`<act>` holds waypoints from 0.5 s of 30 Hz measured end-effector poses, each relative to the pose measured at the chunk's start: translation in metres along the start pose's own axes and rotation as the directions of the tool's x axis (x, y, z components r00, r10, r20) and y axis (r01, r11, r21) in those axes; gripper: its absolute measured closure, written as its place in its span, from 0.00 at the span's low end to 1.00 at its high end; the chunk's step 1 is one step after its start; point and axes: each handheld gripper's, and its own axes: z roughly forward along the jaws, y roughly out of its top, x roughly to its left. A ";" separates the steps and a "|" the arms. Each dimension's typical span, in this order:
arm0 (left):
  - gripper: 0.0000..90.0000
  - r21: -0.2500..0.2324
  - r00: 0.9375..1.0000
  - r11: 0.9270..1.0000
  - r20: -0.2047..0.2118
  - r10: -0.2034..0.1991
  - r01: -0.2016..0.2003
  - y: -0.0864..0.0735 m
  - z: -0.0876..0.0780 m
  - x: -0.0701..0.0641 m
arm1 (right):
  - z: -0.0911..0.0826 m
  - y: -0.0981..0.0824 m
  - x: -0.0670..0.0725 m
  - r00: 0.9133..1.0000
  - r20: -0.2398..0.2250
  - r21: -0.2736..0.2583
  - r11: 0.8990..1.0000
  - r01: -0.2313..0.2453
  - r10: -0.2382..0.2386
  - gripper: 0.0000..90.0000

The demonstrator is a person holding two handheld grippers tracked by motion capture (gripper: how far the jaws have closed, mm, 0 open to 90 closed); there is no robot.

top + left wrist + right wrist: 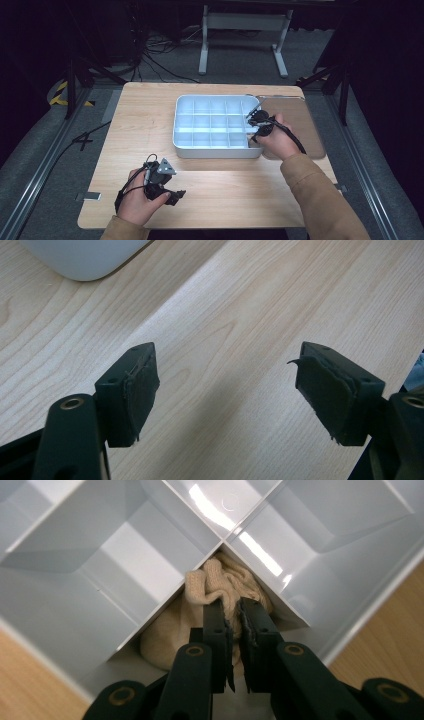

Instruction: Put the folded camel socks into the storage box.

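Note:
A white tray (215, 150) divided into several compartments stands at the middle of the wooden table. A cream knitted cloth bundle (165, 640) lies in one compartment by the tray's right-hand wall (350, 600). My right gripper (234, 615) reaches down into that compartment, and its jaws are pinched on a fold at the top of the cloth. In the high view the right gripper (252, 119) is over the tray's right column. My left gripper (177, 195) rests low over bare wood near the front left, jaws wide apart (227, 385) with nothing between them.
A brown mat (300, 125) lies against the tray's right side. A rounded tray corner (85, 260) shows ahead of the left gripper. The tray's other compartments (200, 122) look bare. Black floor, cables and a stand's legs (245, 45) lie beyond the table's far edge.

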 end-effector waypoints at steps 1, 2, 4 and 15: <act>0.29 0.002 1.000 1.000 -0.001 0.001 -0.001 0.000 0.000 0.000 | 0.006 0.001 0.000 1.000 -0.003 0.013 1.000 -0.003 0.003 0.92; 0.29 0.002 1.000 1.000 -0.001 0.001 -0.001 0.000 0.000 0.000 | 0.006 0.001 0.000 1.000 -0.003 0.013 1.000 -0.003 0.003 0.92; 0.29 -0.004 1.000 1.000 0.000 0.000 0.000 0.000 0.001 0.000 | 0.021 0.001 0.001 1.000 0.010 0.035 0.999 -0.019 0.018 0.92; 0.29 -0.009 1.000 1.000 0.006 -0.006 0.006 0.000 -0.001 0.002 | 0.006 -0.008 0.000 1.000 -0.005 -0.025 0.999 -0.024 0.024 0.80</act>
